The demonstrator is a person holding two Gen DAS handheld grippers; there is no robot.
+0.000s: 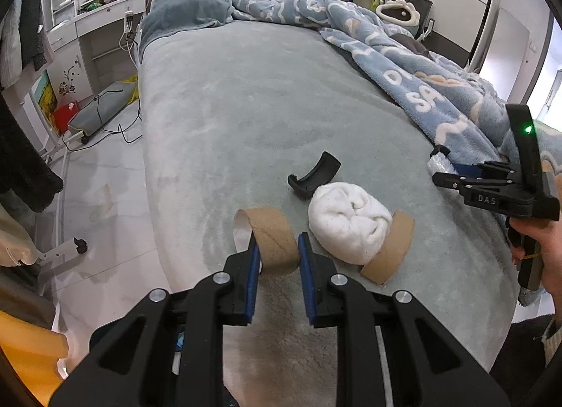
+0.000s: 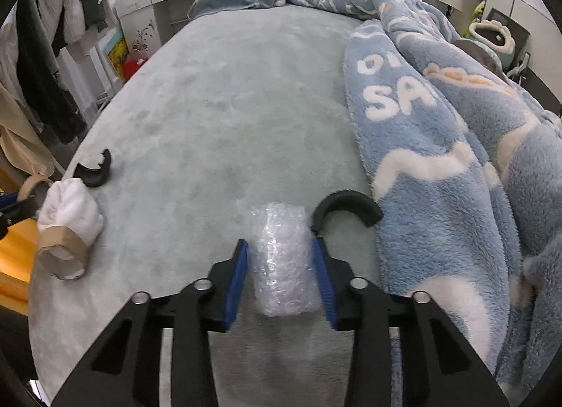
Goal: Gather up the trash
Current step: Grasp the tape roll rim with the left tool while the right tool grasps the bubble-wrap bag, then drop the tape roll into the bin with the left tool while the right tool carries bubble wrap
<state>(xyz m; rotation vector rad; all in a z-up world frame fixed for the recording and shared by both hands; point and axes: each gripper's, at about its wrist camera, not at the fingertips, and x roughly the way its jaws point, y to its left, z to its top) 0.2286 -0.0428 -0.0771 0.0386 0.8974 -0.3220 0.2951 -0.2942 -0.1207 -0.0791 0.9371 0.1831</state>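
My left gripper [image 1: 279, 249] is shut on a brown cardboard tube [image 1: 274, 228] at the near end of the grey-green bed [image 1: 246, 108]. Right of it a white wad of cloth or tissue [image 1: 351, 221] leans on a second cardboard tube [image 1: 390, 252], with a curved black plastic piece [image 1: 314, 173] behind. In the right wrist view my right gripper [image 2: 280, 249] has its blue pads against both sides of a roll of clear bubble wrap [image 2: 284, 259] lying on the bed. Another curved black piece [image 2: 346, 207] touches the right fingertip.
A rumpled blue fleece blanket [image 2: 439, 161] lies close on the right of the bubble wrap. The bed's left edge drops to a pale floor [image 1: 105, 178] with cables and a white dresser [image 1: 91, 24]. Clothes [image 2: 45, 56] hang on the left. A hand [image 1: 548, 242] holds the right gripper.
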